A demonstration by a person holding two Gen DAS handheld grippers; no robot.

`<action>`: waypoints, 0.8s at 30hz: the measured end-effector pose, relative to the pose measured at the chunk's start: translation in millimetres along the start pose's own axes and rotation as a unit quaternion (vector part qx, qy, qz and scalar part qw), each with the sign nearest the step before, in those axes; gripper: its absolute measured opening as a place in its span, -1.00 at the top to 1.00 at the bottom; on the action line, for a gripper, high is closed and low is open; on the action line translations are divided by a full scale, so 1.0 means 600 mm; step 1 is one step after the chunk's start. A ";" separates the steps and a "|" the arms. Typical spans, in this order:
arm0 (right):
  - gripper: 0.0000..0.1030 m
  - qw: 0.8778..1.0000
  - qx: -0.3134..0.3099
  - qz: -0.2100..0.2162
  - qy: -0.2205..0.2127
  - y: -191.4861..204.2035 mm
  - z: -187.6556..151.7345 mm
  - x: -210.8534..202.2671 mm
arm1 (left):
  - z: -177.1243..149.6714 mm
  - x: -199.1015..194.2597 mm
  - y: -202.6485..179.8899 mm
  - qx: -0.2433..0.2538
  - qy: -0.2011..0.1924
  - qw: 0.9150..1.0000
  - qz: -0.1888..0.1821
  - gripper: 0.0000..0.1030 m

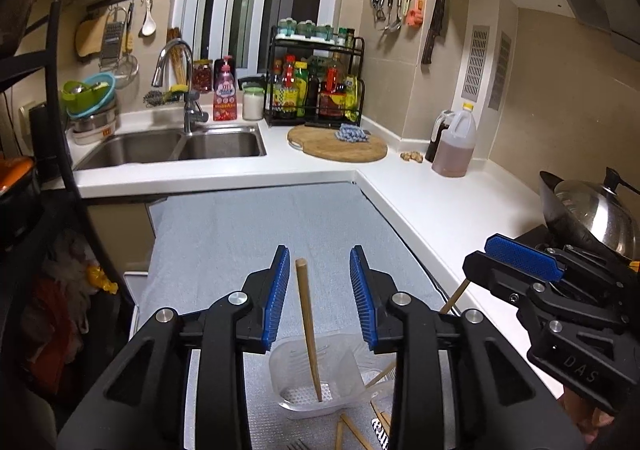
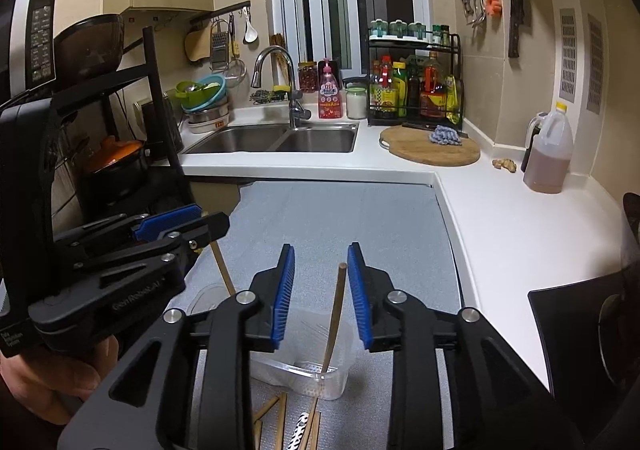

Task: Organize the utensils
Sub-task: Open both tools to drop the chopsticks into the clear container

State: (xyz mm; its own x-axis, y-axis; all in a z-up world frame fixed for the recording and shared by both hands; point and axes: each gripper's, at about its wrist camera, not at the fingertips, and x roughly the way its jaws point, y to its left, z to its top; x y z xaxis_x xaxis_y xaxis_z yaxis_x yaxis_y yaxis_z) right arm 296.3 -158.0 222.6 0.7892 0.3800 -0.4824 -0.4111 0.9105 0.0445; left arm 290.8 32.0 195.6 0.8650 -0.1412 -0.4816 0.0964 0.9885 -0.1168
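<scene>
In the left wrist view a wooden chopstick [image 1: 309, 330] stands nearly upright, top toward twelve o'clock, its foot in a clear plastic container [image 1: 316, 378] on the grey mat [image 1: 280, 226]. It rises untouched between the spread pads of the left gripper [image 1: 320, 274]. The right gripper [image 2: 321, 270], likewise spread, flanks a second chopstick [image 2: 335, 318] near its right pad. At six o'clock, loose chopsticks [image 2: 280, 418] are cut off.

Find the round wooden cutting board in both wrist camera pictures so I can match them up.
Left wrist: the cutting board lies right of centre on the white counter, right of the sink.
Right wrist: the cutting board lies further right, again beside the sink.
Shared landmark: the condiment rack behind it.
</scene>
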 end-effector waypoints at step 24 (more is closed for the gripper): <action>0.56 0.995 0.035 -0.050 -0.074 0.000 -0.224 -0.138 | -0.296 -0.150 -0.016 -0.011 -0.001 0.999 0.048 0.47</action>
State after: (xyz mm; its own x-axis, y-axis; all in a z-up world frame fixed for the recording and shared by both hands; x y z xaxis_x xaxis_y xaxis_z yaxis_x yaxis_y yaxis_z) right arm 169.6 -211.4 145.3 0.8851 0.3020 -0.3542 -0.2982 0.9522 0.0666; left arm 124.4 25.4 85.6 0.8703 -0.0453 -0.4905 0.0018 0.9961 -0.0887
